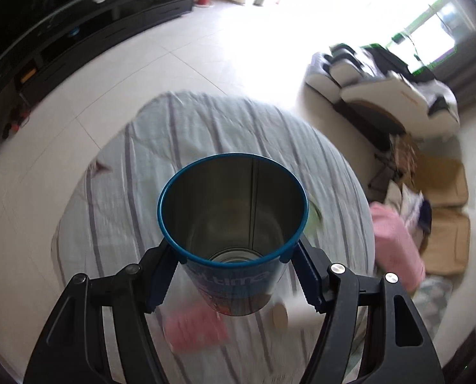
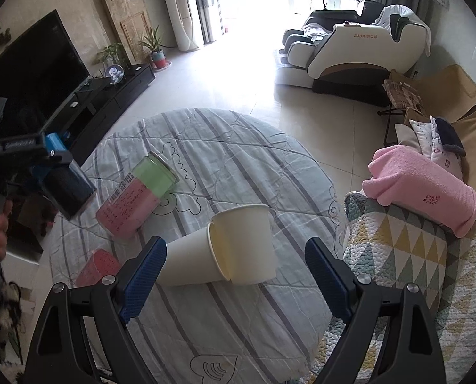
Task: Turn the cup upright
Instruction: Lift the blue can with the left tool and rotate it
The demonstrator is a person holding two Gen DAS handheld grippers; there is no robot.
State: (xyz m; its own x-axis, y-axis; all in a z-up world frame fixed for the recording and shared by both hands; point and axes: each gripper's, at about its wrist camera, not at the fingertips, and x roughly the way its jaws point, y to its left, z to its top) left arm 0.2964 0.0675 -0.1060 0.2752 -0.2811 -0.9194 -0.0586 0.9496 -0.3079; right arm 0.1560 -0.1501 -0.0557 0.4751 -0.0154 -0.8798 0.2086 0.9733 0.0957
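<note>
Left claw (image 1: pixel 233 257) grips the blue cup (image 1: pixel 233 224); right claw (image 2: pixel 234 273) gapes wide, empty.

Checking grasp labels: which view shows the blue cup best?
Left wrist. The blue cup fills the centre, mouth toward the camera, the left gripper shut on it just below the rim. In the right wrist view the cup cannot be made out; only that gripper's body shows at far left.
</note>
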